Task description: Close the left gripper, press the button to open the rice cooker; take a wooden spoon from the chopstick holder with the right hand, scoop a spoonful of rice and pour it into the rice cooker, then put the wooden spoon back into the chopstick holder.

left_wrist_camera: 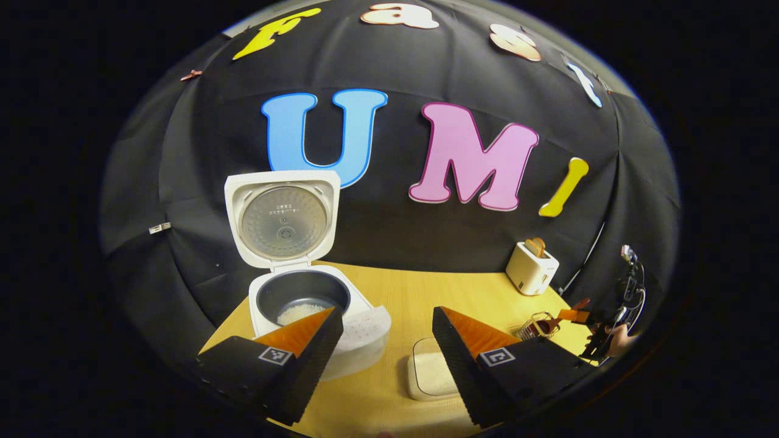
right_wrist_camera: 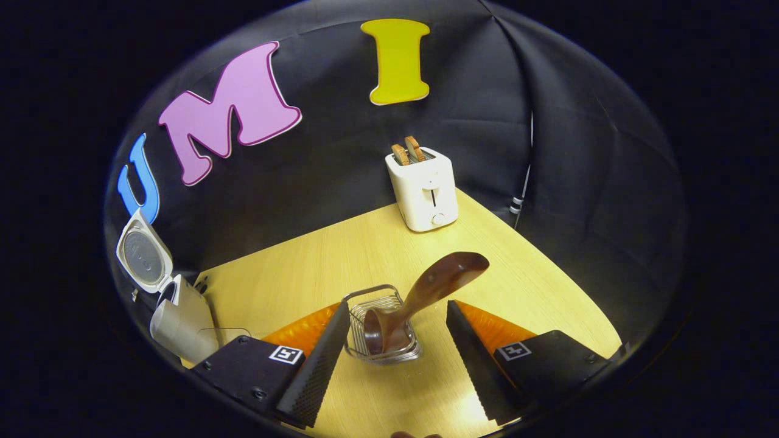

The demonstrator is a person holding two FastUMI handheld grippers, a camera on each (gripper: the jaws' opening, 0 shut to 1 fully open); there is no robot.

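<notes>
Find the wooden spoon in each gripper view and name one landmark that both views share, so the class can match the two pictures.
Left gripper view: the wooden spoon is small at the far right, standing in the wire chopstick holder.
Right gripper view: the spoon sits low at centre, leaning in the holder.
Shared landmark: the white toaster by the back wall.

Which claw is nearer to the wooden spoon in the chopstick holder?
Right. The right claw flanks the wooden spoon in the chopstick holder; the left claw hovers by the rice cooker.
</notes>
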